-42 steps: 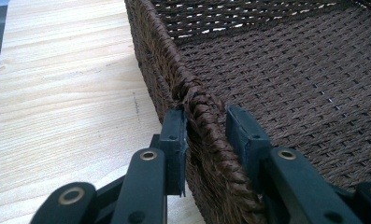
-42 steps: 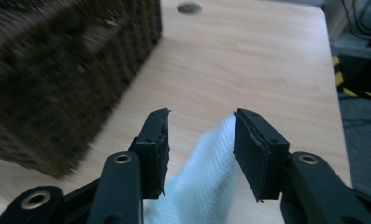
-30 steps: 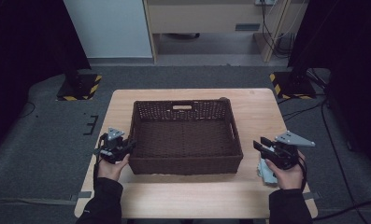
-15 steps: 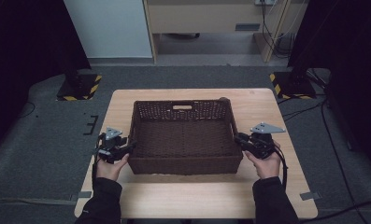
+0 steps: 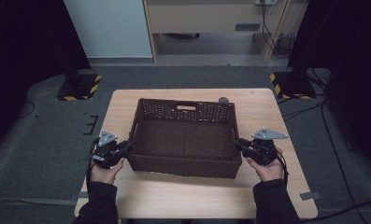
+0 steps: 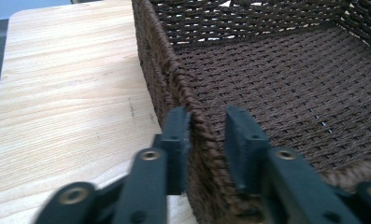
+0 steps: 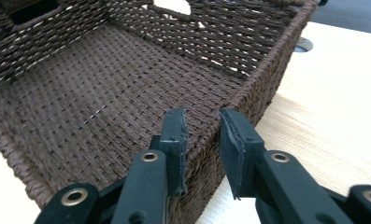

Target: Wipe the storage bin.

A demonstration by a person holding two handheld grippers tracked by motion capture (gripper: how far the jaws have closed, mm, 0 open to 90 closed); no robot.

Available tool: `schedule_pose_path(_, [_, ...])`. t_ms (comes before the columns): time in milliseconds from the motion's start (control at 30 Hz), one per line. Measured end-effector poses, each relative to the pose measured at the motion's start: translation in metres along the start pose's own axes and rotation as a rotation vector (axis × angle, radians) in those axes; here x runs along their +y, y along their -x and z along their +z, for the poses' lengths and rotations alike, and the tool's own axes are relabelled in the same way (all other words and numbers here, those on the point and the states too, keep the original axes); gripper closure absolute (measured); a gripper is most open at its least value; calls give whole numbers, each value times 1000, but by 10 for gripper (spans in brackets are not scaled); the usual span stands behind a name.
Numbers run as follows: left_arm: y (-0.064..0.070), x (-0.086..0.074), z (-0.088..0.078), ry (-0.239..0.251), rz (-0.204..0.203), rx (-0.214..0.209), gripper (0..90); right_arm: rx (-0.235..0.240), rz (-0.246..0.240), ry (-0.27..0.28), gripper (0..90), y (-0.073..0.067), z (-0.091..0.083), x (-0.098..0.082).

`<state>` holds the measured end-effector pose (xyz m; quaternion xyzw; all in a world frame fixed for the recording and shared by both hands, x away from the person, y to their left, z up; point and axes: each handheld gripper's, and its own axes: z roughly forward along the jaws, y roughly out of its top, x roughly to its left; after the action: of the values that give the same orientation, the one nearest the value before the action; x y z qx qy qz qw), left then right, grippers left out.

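A dark brown woven basket (image 5: 185, 137) sits on the middle of the light wooden table (image 5: 262, 105), and everything else is placed against it. At the basket's left wall, near its front corner, the left gripper (image 5: 124, 148) straddles the rim: in the left gripper view the left gripper (image 6: 206, 140) has one black jaw outside the braided edge and touching it, the other inside over the woven floor with a sliver of gap to the rim — a narrow stance. Its jaws have just been closing, with the basket's wall (image 6: 197, 135) between them; whether both pads press on it cannot be told. At the basket's right wall, again toward the front corner, the right gripper (image 5: 241, 145) meets the rim from the other side. In the right gripper view the right gripper (image 7: 203, 140) stands with one jaw inside the basket against the weave and one outside over the table, a visible gap left beside the rim (image 7: 241, 100) — moderately narrow, not clamped. A hand and dark sleeve sit behind each gripper, nearer than the basket's front wall. A small round grey fitting (image 5: 224, 100) lies in the tabletop just behind the basket's far right corner.
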<state>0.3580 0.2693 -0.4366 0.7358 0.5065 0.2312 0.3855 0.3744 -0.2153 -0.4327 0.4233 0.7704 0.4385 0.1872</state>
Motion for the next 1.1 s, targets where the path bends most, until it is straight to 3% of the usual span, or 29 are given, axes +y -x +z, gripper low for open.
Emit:
schedule_pose_path(67, [0, 1, 0, -2, 4, 2, 737, -6, 2, 35, 635, 0, 0, 2])
schedule_pose_path(167, [-3, 2, 3, 4, -3, 8, 747, -15, -12, 46, 635, 0, 6, 7])
schedule_pose_path(267, [-7, 4, 7, 15, -4, 28, 761, -38, -17, 43, 608, 0, 15, 9])
schedule_pose_path(400, [-8, 4, 7, 18, -4, 21, 757, -65, -8, 28, 620, 2, 25, 5])
schedule_pose_path(567, [-4, 2, 3, 5, 21, 31, 702, -58, 6, 20, 657, 1, 20, 4])
schedule_pose_path(800, [-9, 4, 5, 9, 9, 42, 777, -13, 8, -14, 634, -5, 10, 3])
schedule_pose_path(967, [-14, 7, 11, 18, -3, 57, 800, -75, 11, 43, 597, -2, 13, 7])
schedule_pose_path(1100, [-15, 7, 11, 22, -6, 51, 799, -75, 12, 41, 619, -1, 22, 5])
